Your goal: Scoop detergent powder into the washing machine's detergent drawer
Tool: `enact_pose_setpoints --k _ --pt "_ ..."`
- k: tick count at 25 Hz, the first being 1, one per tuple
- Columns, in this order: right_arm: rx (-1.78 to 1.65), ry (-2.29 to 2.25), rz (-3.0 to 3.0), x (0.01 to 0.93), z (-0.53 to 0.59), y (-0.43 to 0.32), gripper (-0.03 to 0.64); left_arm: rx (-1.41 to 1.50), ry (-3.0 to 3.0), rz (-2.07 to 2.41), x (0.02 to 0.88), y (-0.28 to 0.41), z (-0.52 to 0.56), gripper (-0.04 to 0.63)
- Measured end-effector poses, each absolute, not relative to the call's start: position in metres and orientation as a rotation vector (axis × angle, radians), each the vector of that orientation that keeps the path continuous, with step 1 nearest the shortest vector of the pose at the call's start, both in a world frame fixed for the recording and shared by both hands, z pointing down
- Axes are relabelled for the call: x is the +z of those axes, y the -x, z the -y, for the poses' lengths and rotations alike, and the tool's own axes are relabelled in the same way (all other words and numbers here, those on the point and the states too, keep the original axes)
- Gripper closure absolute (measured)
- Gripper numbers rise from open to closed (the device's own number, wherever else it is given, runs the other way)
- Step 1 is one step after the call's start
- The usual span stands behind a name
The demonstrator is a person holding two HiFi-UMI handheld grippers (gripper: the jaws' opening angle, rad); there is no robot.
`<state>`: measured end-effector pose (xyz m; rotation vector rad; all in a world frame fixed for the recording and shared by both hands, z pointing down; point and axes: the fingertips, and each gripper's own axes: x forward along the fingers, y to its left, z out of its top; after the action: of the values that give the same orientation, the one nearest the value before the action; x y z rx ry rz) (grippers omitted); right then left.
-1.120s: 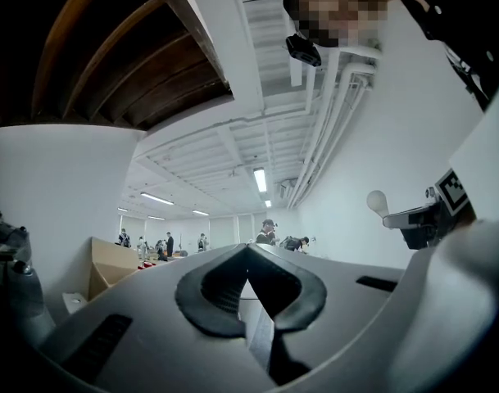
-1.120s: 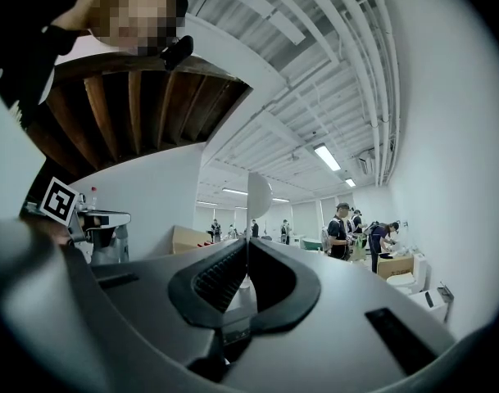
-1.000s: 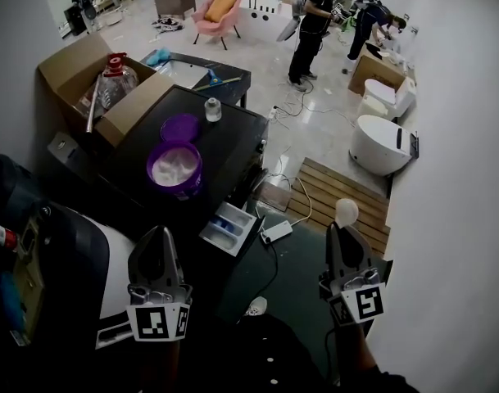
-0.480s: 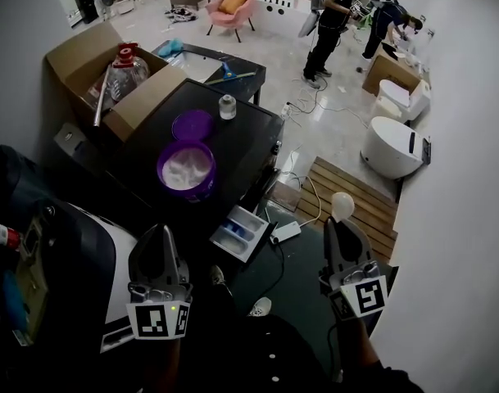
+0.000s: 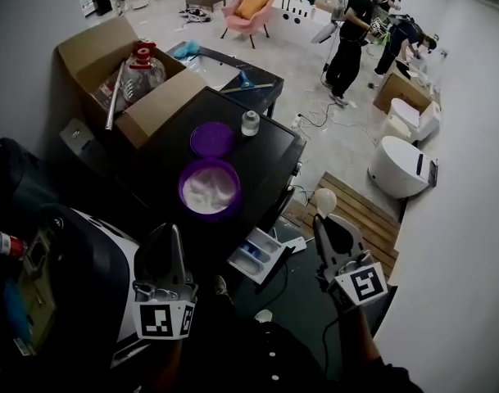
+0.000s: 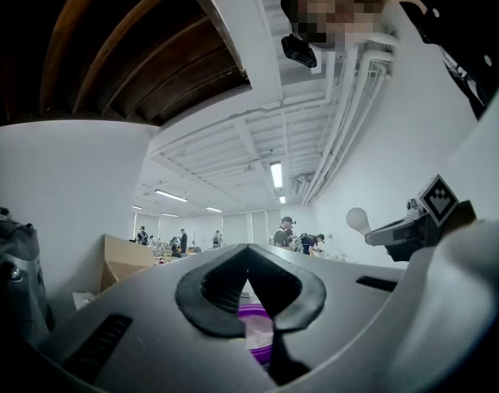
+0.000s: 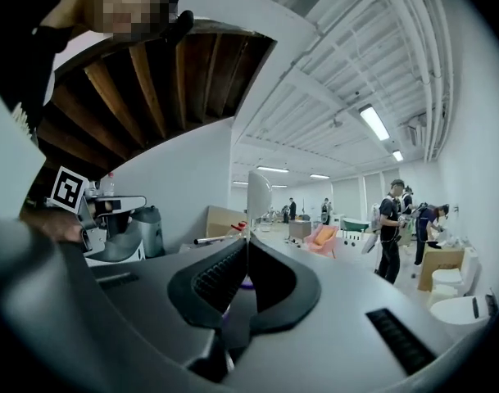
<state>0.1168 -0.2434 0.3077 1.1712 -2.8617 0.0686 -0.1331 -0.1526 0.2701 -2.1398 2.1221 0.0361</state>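
Since the earlier frames the head view has come nearer to the washing machine (image 5: 265, 155), and the open purple tub of detergent powder (image 5: 209, 188) on its top now lies just ahead of both grippers. The right gripper (image 5: 323, 222) is clamped on the handle of a white scoop (image 5: 324, 201), bowl upward. The left gripper (image 5: 173, 231) has its jaws together, with nothing between them. The detergent drawer (image 5: 260, 255) stands pulled out between the grippers. I judge the scoop light, stiff and smooth, best held firmly by the handle. The powder is loose and spills easily.
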Motion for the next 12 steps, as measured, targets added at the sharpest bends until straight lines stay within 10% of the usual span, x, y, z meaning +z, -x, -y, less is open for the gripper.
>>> enact_pose_setpoints --k 12 --pt "0.119 -0.663 2.735 0.360 0.275 -0.026 0.584 -0.034 2.159 -2.174 0.298 0.156 0.171 0.581"
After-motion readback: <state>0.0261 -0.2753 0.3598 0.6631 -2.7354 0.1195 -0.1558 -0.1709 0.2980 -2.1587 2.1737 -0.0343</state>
